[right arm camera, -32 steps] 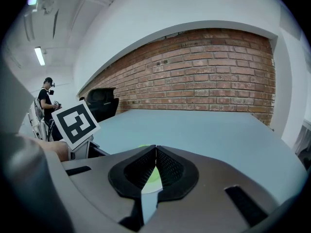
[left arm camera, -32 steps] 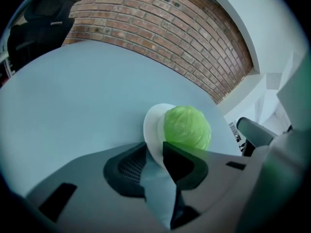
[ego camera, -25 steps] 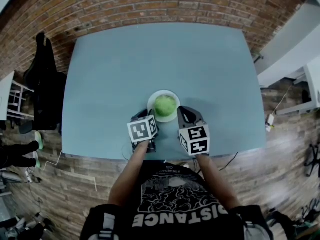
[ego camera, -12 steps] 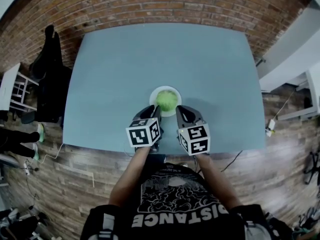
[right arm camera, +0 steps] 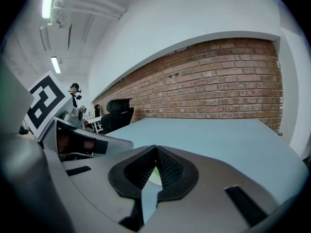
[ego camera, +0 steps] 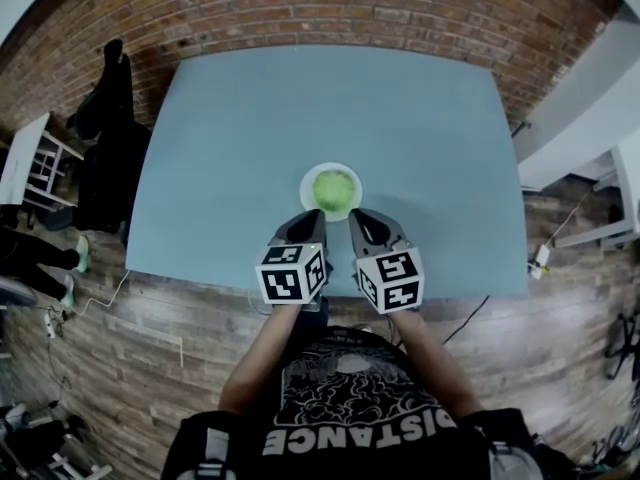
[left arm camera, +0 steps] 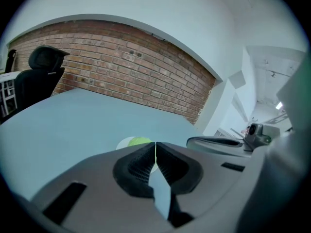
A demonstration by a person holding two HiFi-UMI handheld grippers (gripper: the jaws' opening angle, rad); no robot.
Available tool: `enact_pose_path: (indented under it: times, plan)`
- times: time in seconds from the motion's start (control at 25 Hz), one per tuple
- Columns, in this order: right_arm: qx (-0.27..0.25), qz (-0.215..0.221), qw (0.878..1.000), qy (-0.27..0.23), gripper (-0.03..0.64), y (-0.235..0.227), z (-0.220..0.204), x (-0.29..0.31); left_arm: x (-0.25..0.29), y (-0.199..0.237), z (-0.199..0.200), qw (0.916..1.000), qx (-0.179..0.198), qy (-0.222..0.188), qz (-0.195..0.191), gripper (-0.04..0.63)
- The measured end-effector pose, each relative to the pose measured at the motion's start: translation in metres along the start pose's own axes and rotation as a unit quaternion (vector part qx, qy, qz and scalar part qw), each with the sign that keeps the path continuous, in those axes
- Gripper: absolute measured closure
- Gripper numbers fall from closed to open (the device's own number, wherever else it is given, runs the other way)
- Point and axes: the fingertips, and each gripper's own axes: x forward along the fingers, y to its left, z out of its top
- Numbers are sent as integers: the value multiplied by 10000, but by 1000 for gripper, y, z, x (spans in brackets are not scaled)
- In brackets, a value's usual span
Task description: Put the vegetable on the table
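We see green vegetable [ego camera: 334, 188] on white plate [ego camera: 305, 190], on blue table [ego camera: 300, 98]. Left gripper [ego camera: 305, 223] and right gripper [ego camera: 362, 220] near plate, both jaws pressed together, holding nothing.

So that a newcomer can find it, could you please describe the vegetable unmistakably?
Start at the big blue-grey table in front of the brick wall. Near its front edge sits a white plate, holding the vegetable: a round ball, the only green thing on the table.

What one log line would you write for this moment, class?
stage: pre-grasp | vegetable: on plate, on table | left tongs: shut, empty, near plate | right tongs: shut, empty, near plate
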Motion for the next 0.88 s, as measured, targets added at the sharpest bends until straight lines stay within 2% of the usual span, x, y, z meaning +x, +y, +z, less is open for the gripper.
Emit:
enact_pose_path:
  times: [0.36,0.88]
  plan:
    - [1,176,9997,-154,607,14,6,-27,-26,-27,5,9987,160,-420,-247,595]
    - [-10,394,9989,-256,609,24,5,-64,-49,-68,-4,9964,436,-641,-337,595]
